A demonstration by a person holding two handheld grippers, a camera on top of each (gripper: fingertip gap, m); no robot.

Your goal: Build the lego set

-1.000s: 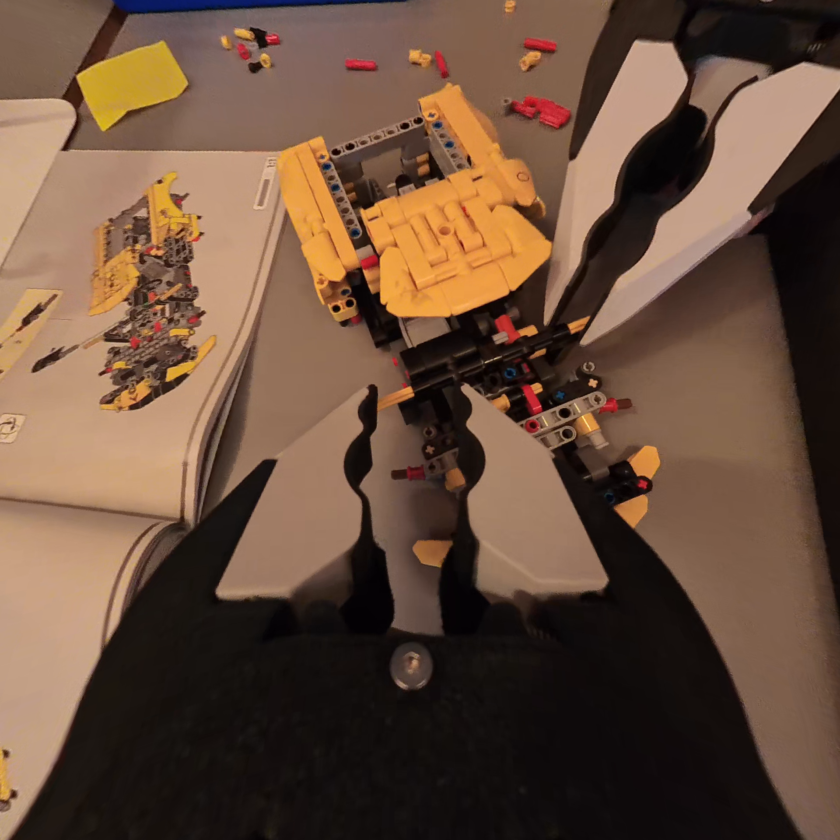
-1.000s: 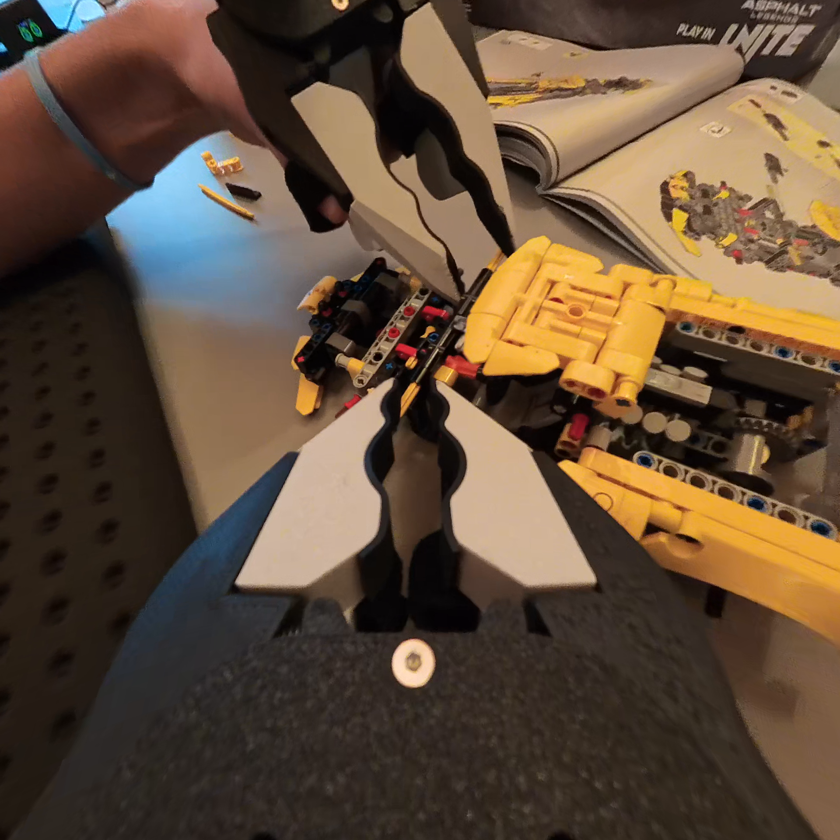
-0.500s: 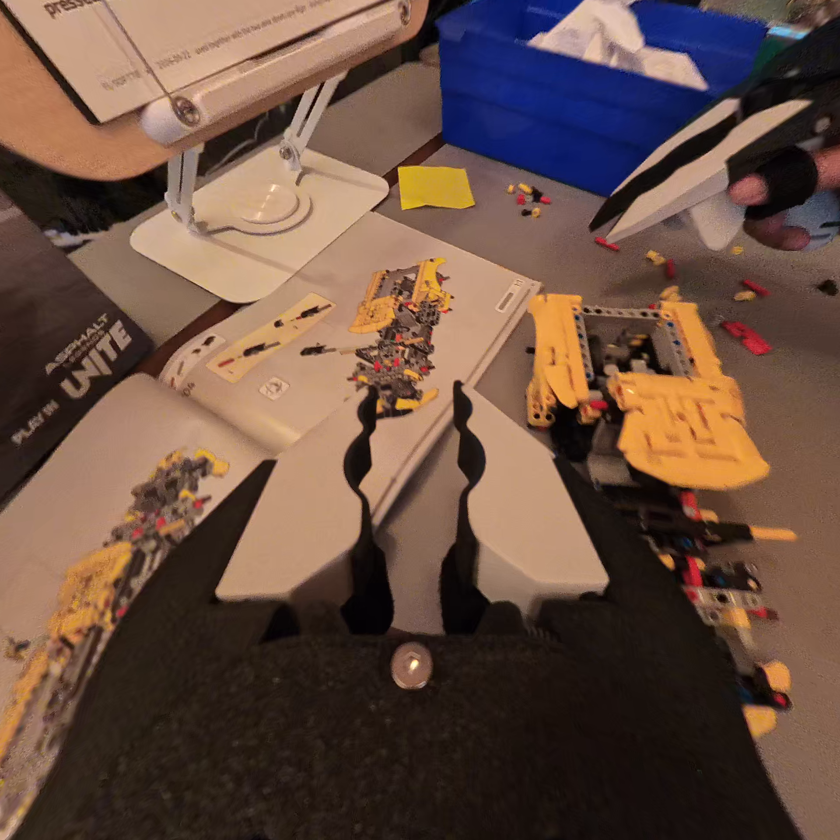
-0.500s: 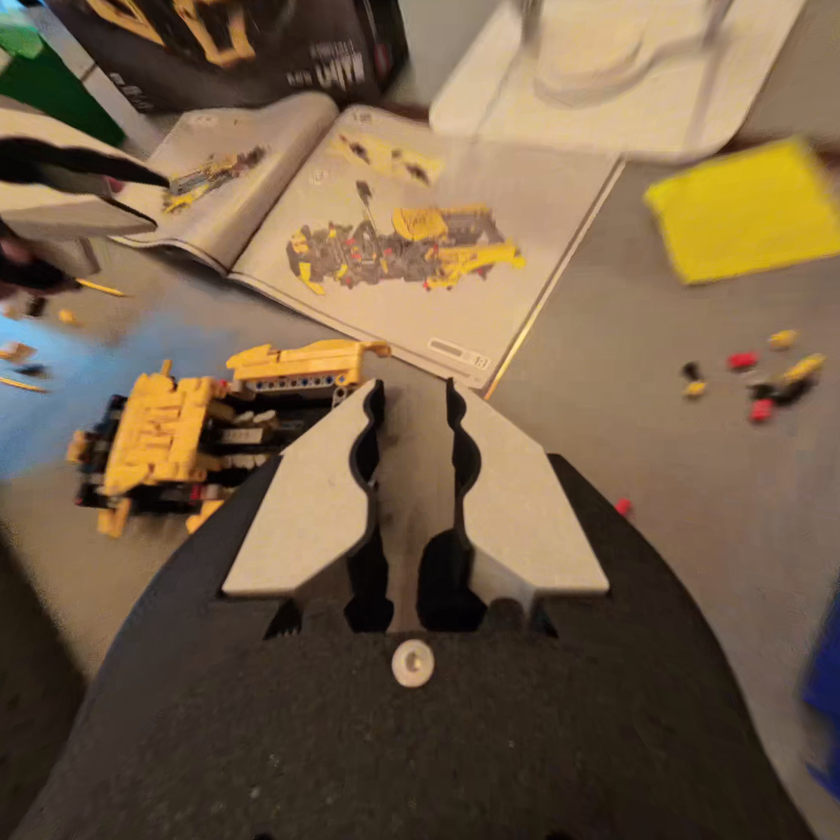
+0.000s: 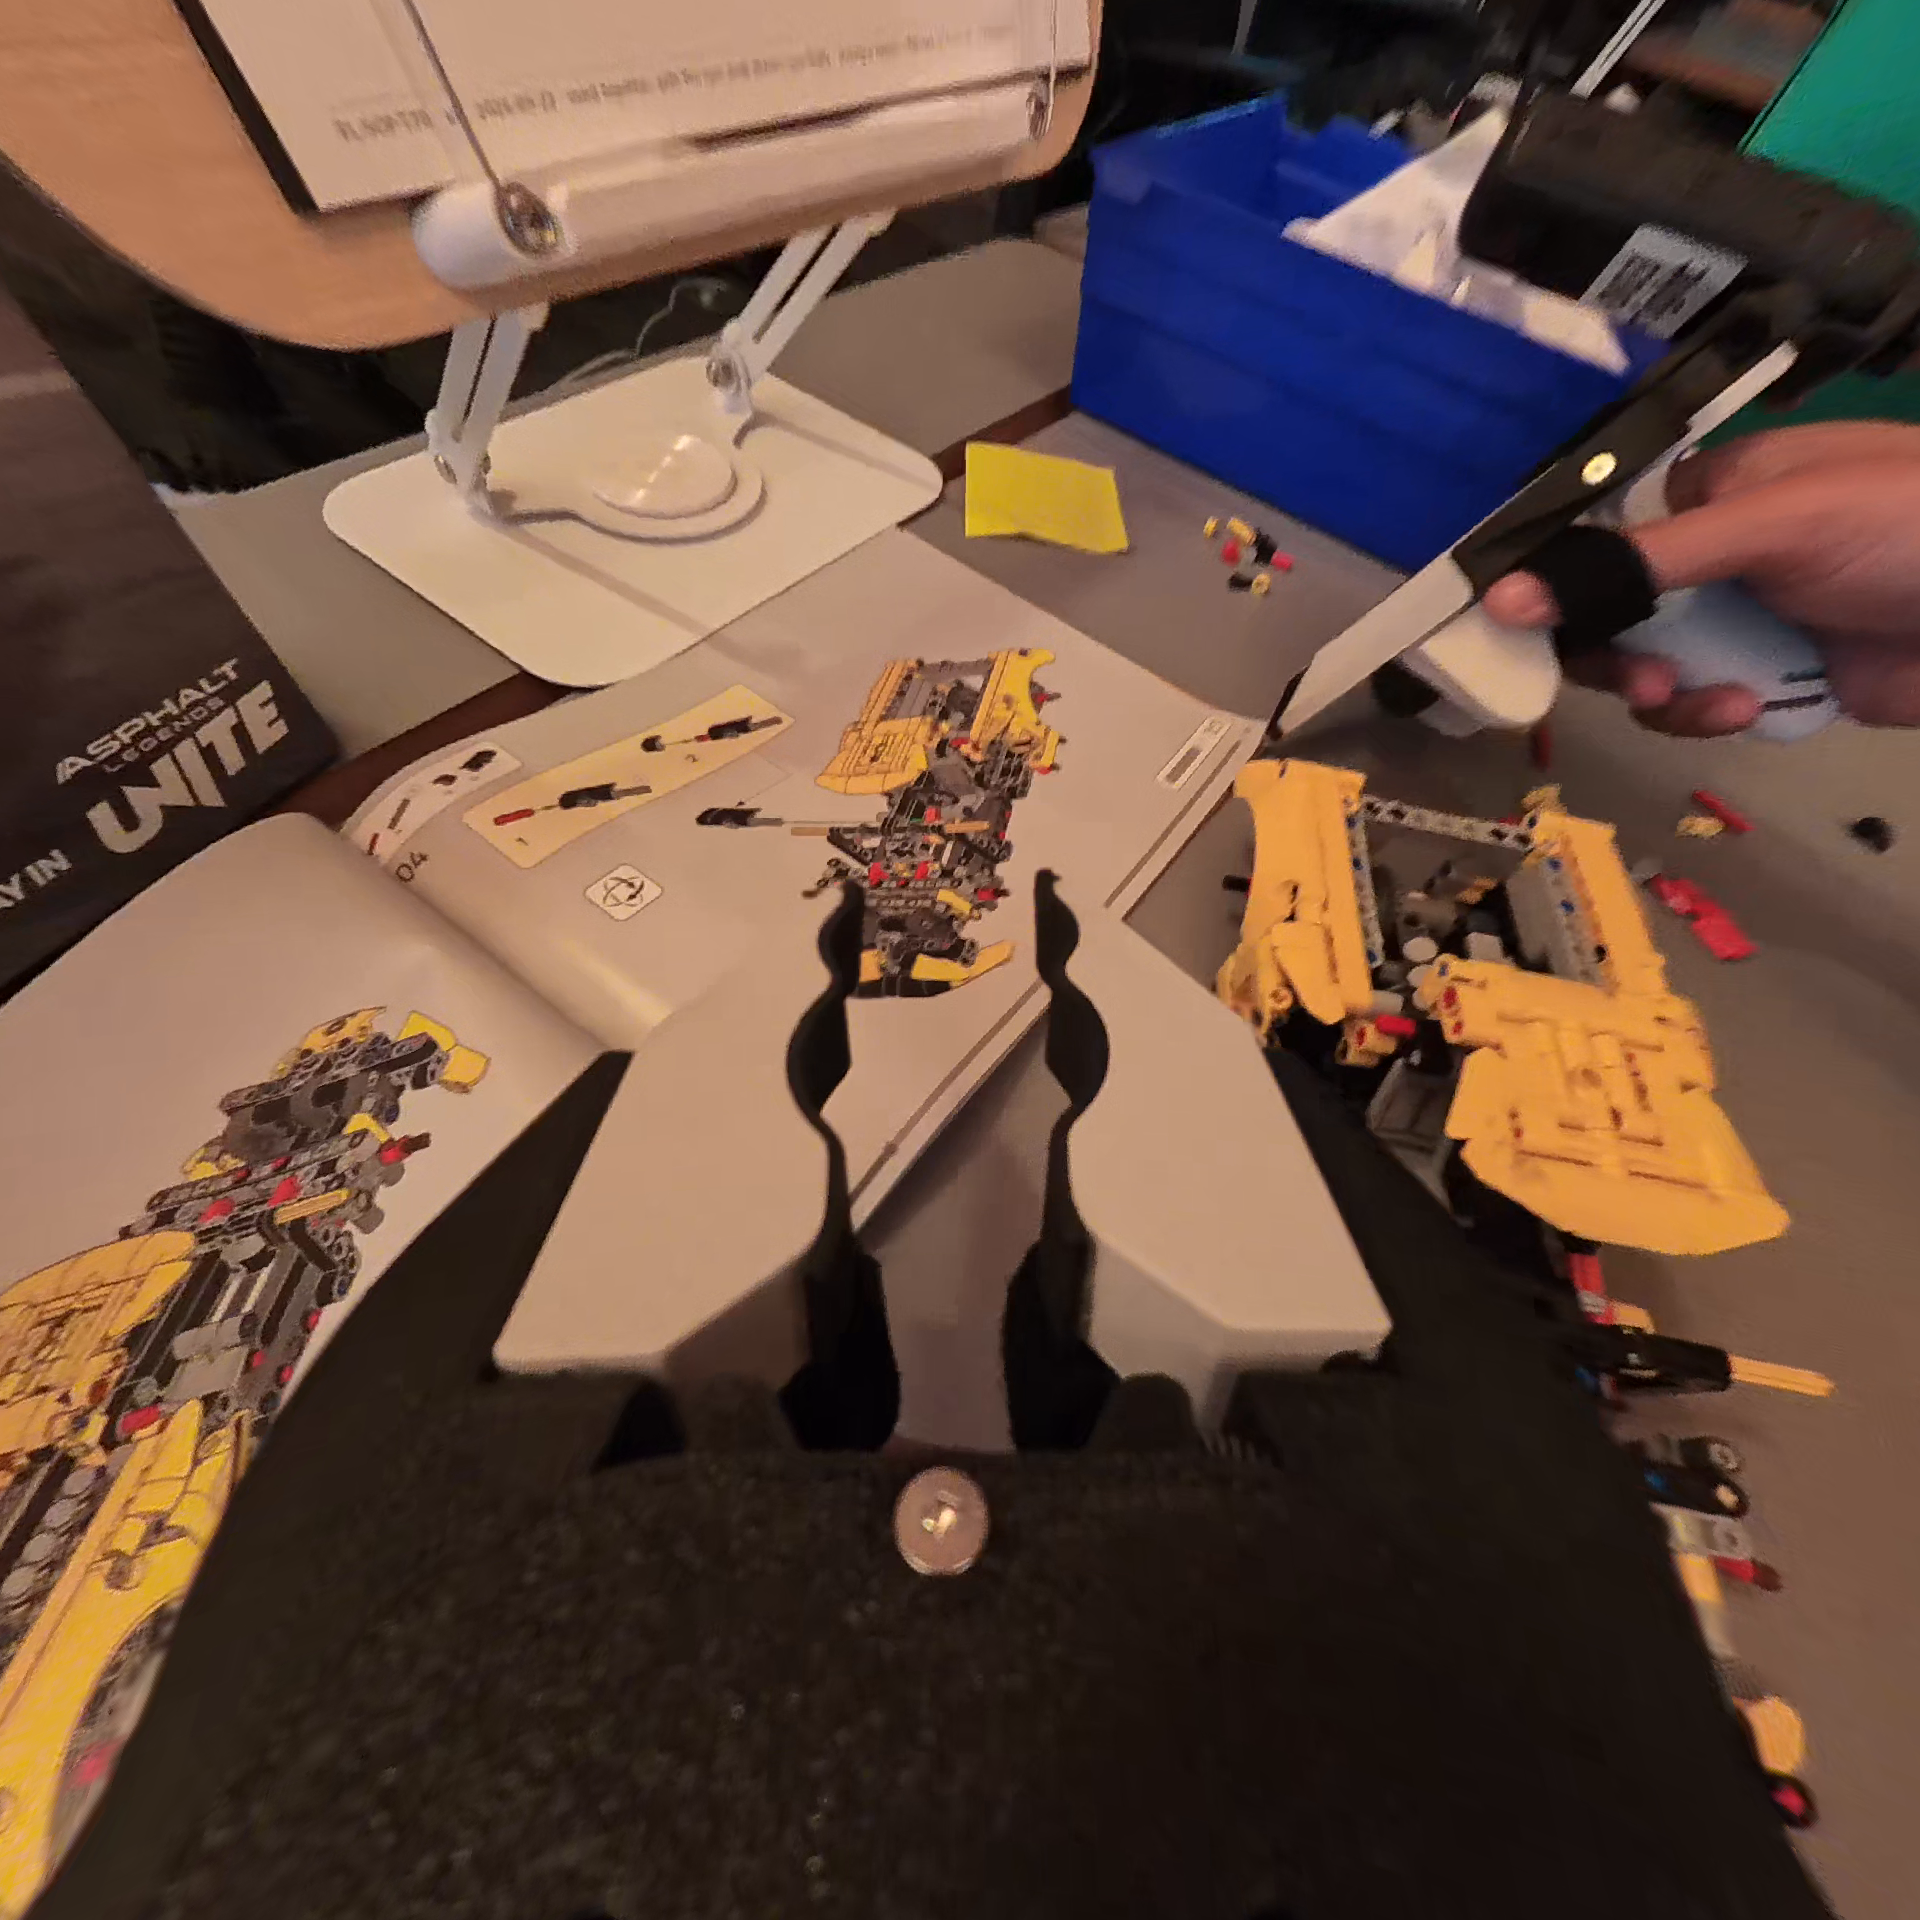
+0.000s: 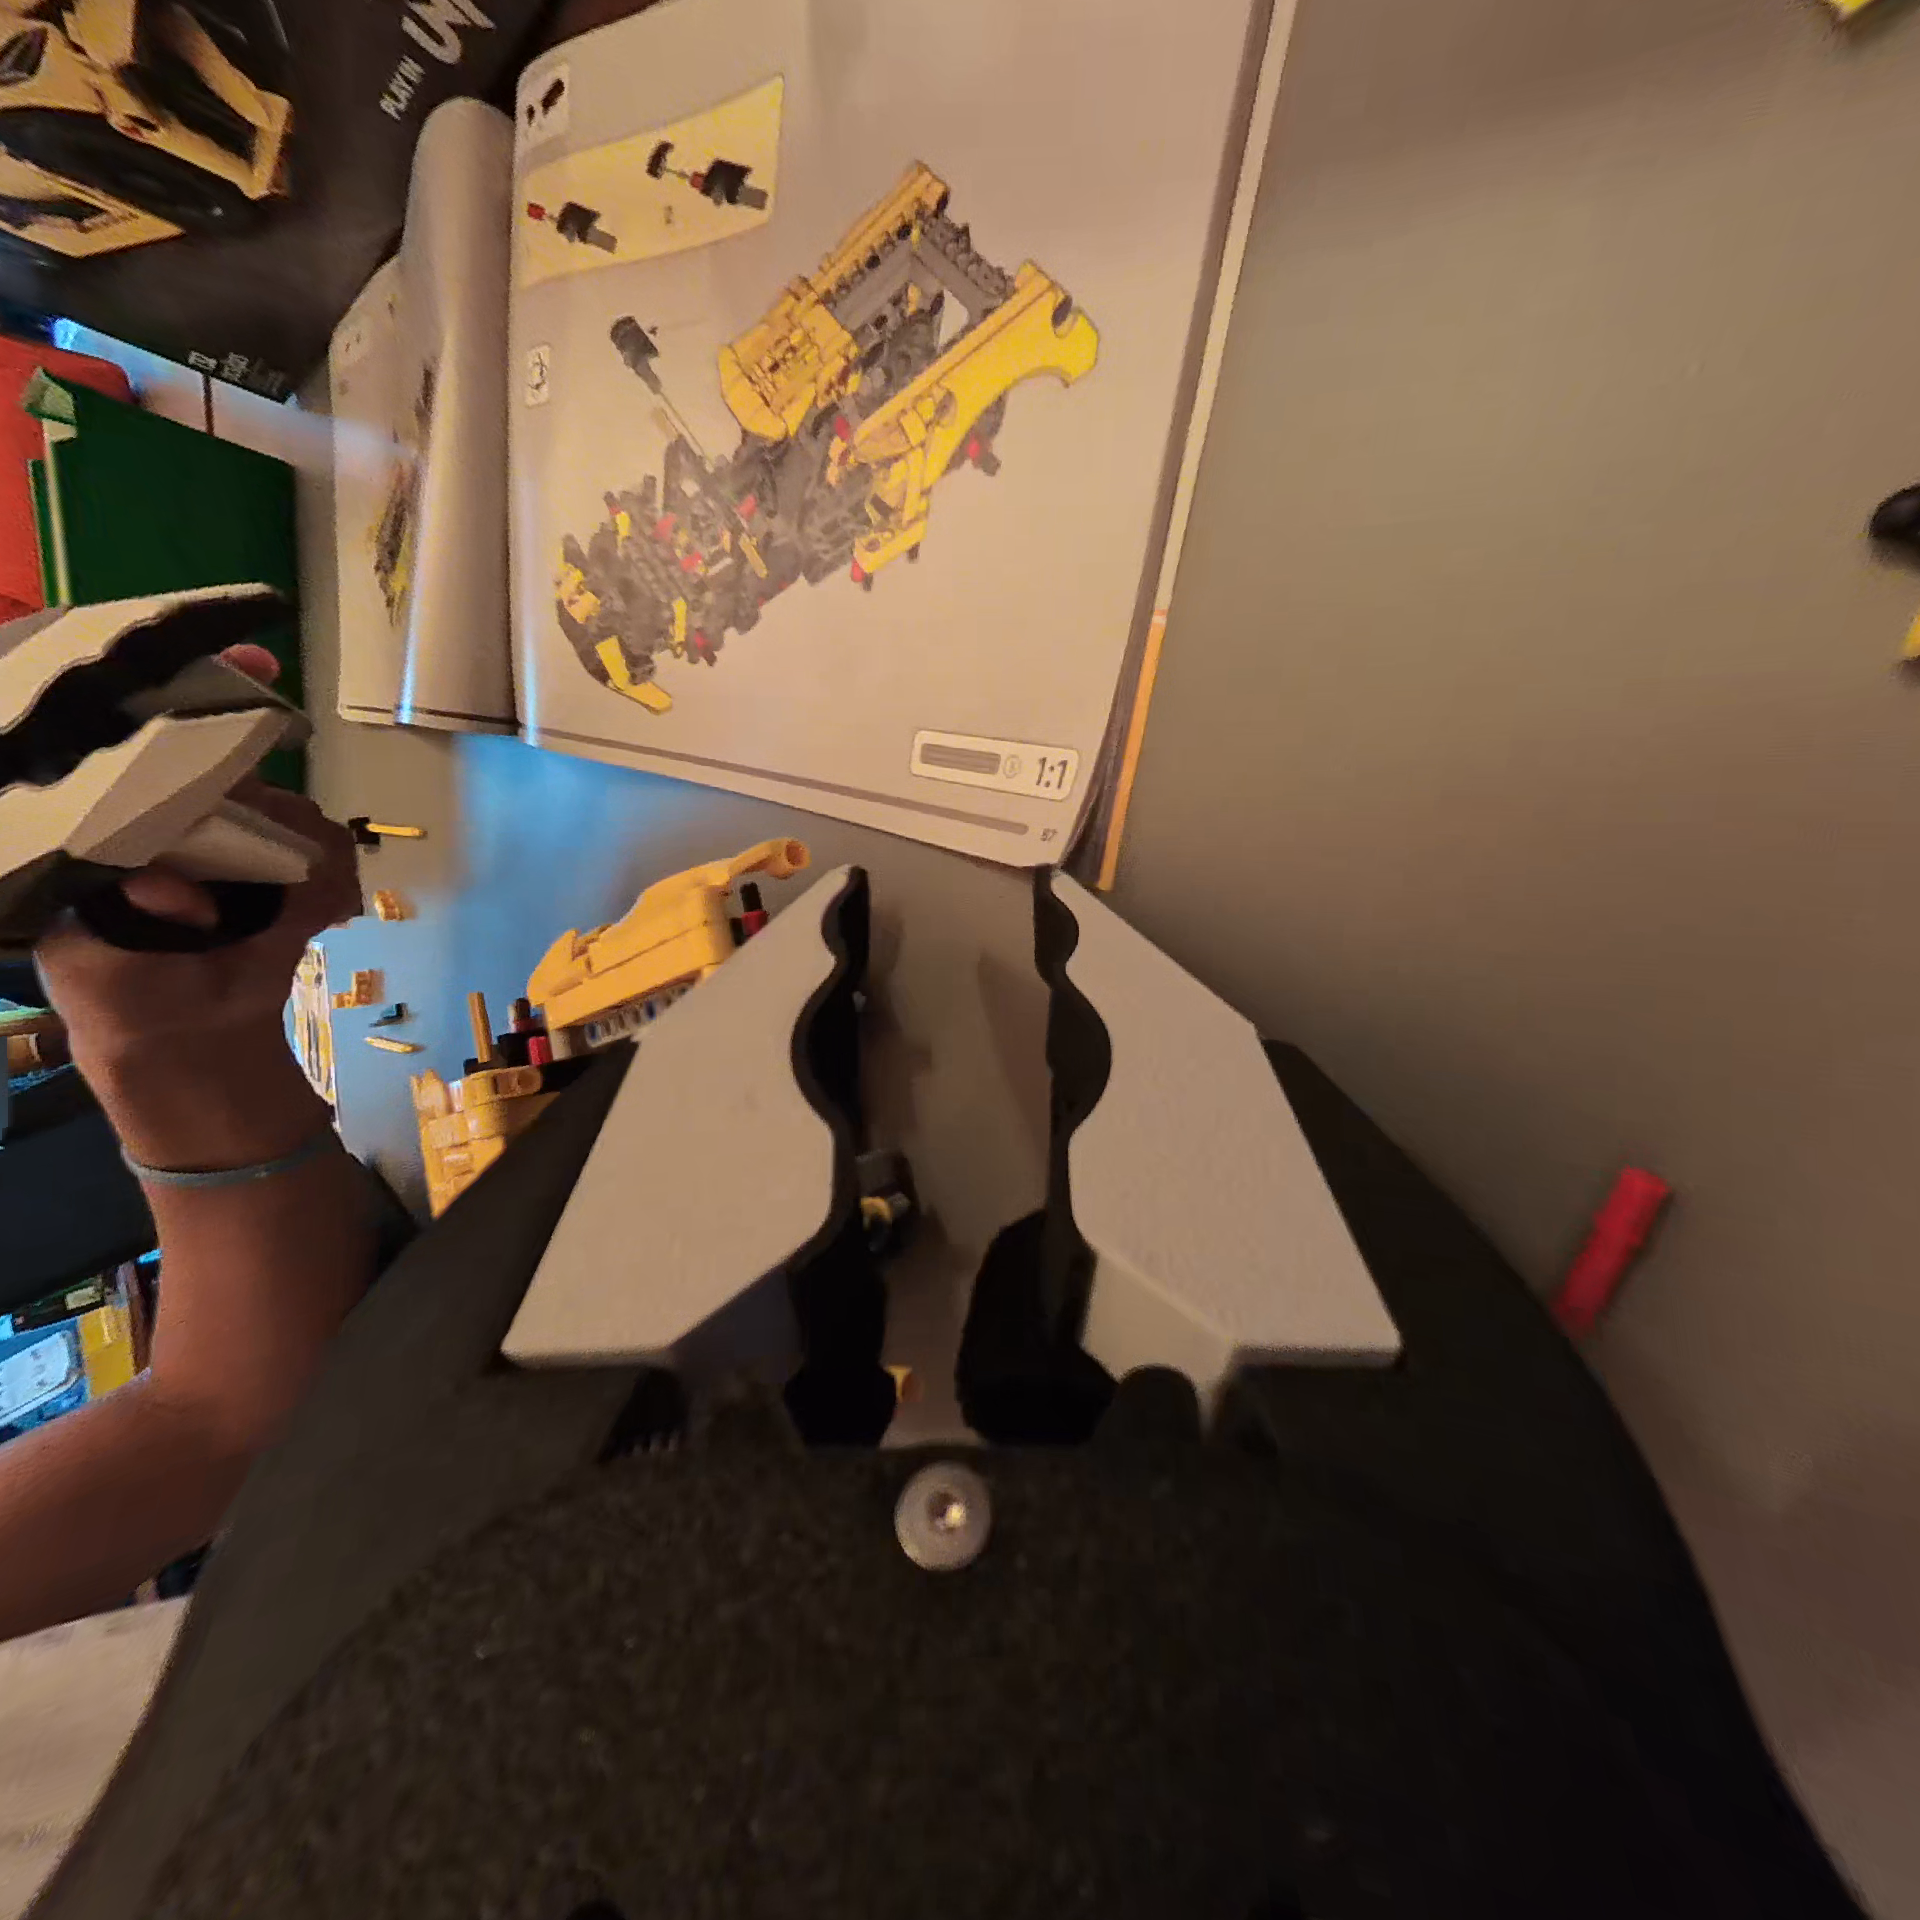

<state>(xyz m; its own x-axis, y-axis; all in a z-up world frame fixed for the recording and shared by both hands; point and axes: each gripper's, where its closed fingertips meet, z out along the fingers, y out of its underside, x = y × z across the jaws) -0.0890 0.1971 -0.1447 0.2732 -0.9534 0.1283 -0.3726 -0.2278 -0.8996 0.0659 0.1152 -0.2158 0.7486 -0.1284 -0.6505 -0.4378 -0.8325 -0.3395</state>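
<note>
The half-built yellow and black Lego car (image 5: 1507,1049) lies on the grey table, to the right of my left gripper (image 5: 945,899). The left gripper is open and empty, raised over the open instruction booklet (image 5: 675,894). In the right wrist view my right gripper (image 6: 948,888) is open and empty, pointing at the booklet's page (image 6: 831,436). The car (image 6: 644,945) shows to its left, partly hidden behind the left finger. The right gripper also shows in the left wrist view (image 5: 1382,644), held by a hand above the car. The left gripper shows at the left edge of the right wrist view (image 6: 135,748).
A blue bin (image 5: 1299,343) and yellow paper (image 5: 1044,499) lie at the back. A white stand base (image 5: 623,520) sits behind the booklet, a black box (image 5: 135,748) at the left. Loose pins (image 5: 1247,551), red pieces (image 5: 1704,920) and a red pin (image 6: 1610,1247) lie scattered. The left gripper's tips are roughly 20 cm from the right gripper's.
Both grippers have left the car's dark front end and risen. The left swung over the booklet. The right turned toward the booklet page, its view now rolled sideways.
</note>
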